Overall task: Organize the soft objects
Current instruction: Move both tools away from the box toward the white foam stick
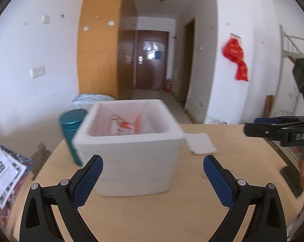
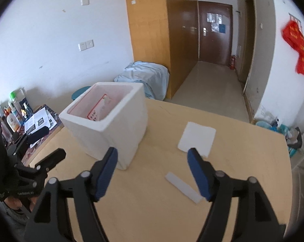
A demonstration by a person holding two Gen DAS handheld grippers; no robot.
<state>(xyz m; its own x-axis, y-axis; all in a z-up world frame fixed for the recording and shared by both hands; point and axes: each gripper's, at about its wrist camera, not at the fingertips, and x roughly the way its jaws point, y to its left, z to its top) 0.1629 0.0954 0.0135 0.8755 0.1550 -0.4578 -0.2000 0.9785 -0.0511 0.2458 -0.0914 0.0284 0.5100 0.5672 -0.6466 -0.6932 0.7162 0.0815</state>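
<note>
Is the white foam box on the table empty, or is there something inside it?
Not empty. The foam box has no lid on, and a red and white packet shows inside it in both wrist views.

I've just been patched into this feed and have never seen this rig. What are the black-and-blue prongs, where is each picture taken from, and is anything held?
The prongs are handheld tongs, one per hand, each carrying a camera looking along its fingers. One picture is from the left tongs, the other from the right tongs. Both are open and hold nothing. On the wooden table stand a white foam box with a red-printed packet inside, a flat white square and a white strip.
</note>
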